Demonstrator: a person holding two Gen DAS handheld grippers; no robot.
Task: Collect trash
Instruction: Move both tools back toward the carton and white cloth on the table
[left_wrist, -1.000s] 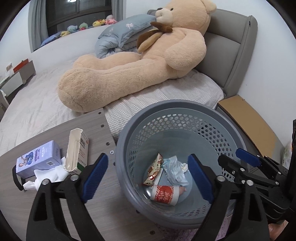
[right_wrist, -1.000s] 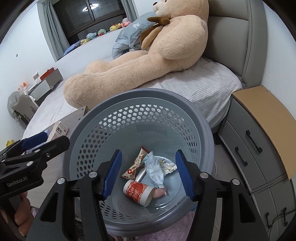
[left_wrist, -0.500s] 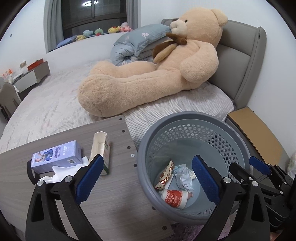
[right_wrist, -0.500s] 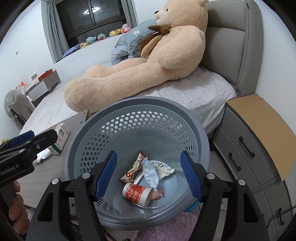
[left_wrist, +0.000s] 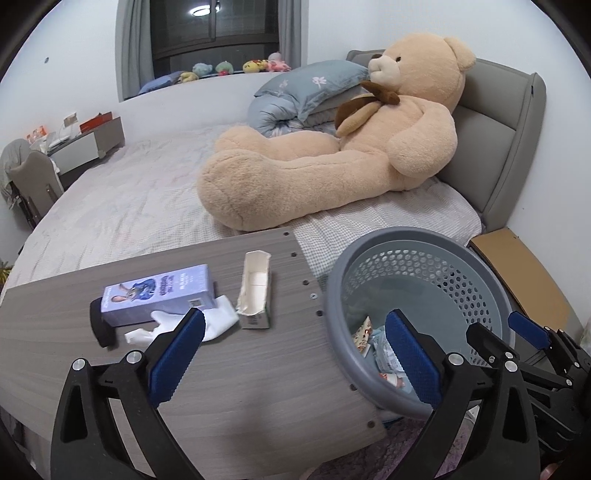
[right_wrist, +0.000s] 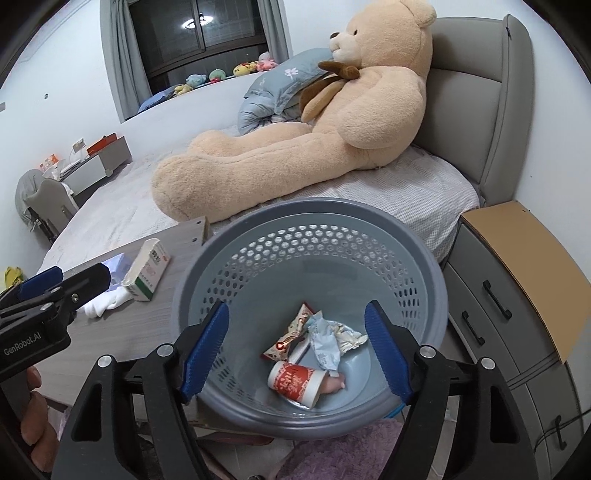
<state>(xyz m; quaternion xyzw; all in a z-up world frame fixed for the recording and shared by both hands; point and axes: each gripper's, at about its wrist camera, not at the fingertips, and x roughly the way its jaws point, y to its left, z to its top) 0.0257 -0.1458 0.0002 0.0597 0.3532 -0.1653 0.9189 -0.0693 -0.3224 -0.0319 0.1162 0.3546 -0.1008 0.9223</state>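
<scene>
My left tool (left_wrist: 293, 354) gapes empty over the wood-grain desk (left_wrist: 240, 387); my right tool (right_wrist: 297, 349), jaws just widening, holds nothing above the perforated round basket (right_wrist: 424, 266), where a crinkled wrapper (right_wrist: 327, 341) and paper cup (right_wrist: 295, 382) lie.

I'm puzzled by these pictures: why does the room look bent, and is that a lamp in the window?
Left wrist view: fisheye bends the table edge; corners black. Right wrist view: the glow is a ceiling light reflected in the dark window; the basket looks sharp, evenly lit.
</scene>
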